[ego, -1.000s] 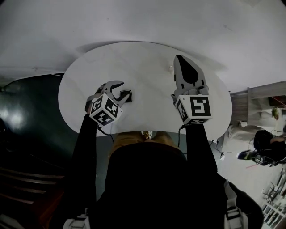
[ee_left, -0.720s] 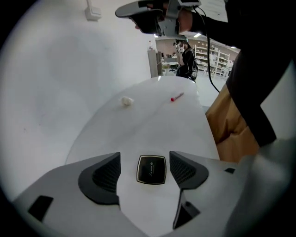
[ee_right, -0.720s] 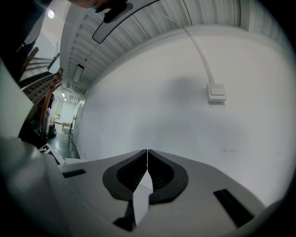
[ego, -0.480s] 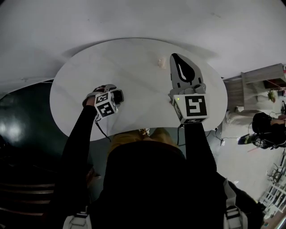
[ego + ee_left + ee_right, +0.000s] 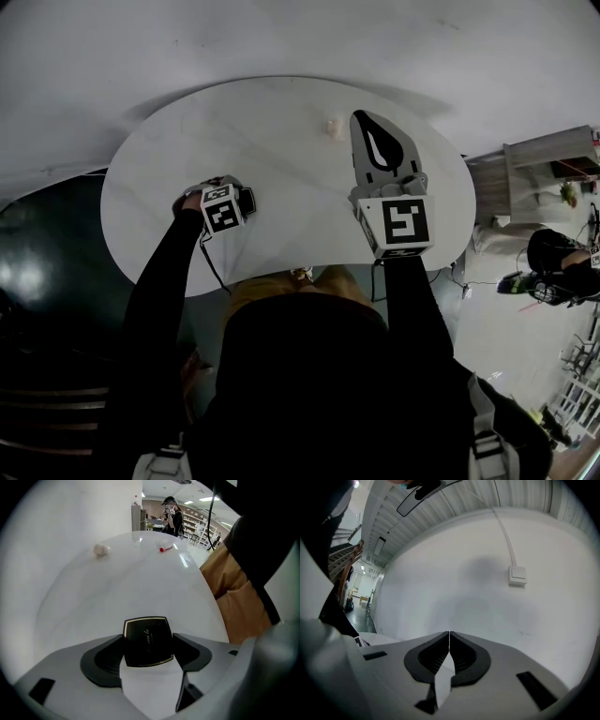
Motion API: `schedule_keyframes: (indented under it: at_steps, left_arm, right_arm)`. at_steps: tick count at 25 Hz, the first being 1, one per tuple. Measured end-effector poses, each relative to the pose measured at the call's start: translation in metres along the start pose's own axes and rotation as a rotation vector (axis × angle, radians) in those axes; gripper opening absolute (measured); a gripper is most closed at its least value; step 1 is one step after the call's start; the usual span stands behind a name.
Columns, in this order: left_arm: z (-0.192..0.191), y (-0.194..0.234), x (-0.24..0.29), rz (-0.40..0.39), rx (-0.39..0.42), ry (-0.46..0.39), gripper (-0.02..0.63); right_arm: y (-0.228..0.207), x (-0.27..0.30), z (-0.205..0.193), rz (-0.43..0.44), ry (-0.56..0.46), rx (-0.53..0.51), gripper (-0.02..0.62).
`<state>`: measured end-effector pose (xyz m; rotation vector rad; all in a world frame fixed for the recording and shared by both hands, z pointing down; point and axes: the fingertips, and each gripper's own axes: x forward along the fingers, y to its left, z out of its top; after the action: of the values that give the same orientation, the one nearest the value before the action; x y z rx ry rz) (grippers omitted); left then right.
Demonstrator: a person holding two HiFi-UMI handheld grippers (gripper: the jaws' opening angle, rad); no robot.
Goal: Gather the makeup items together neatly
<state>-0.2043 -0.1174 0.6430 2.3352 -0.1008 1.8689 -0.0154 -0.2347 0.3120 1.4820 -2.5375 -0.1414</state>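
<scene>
A black square compact with a gold rim lies flat on the round white table. My left gripper straddles it, jaws spread wide, one pad at each side and neither squeezing it. From the head view, the left gripper is near the table's left front and the compact peeks out beside its marker cube. A small cream puff and a red-capped stick lie farther across the table. My right gripper is shut and holds nothing, hovering by the puff.
The right gripper view faces a white wall with a light switch. A person stands beyond the table's far side near shelving. My tan trousers are at the table's near edge. A dark floor lies left.
The left gripper has turned and shifted a little left with the compact, and its jaws now stand wider around it. The right gripper has barely moved.
</scene>
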Motion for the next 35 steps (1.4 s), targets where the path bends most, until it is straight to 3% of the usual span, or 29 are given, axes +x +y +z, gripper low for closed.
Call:
schedule_keyframes:
  at_steps: [20,26,35]
  left_arm:
    - [-0.002,-0.003,0.000,0.030,-0.039,0.057,0.341]
    - [-0.006,-0.043,-0.006,-0.060,0.069,0.137,0.341]
    - [0.035,-0.080,-0.016,-0.063,0.125,0.098,0.341]
  right_arm:
    - [-0.018,-0.012,-0.007,-0.013,-0.005,-0.021,0.028]
    - [-0.026,-0.015,-0.014,-0.024,0.014,-0.007,0.028]
    - [-0.027,-0.012,-0.017,-0.015,-0.001,0.033,0.028]
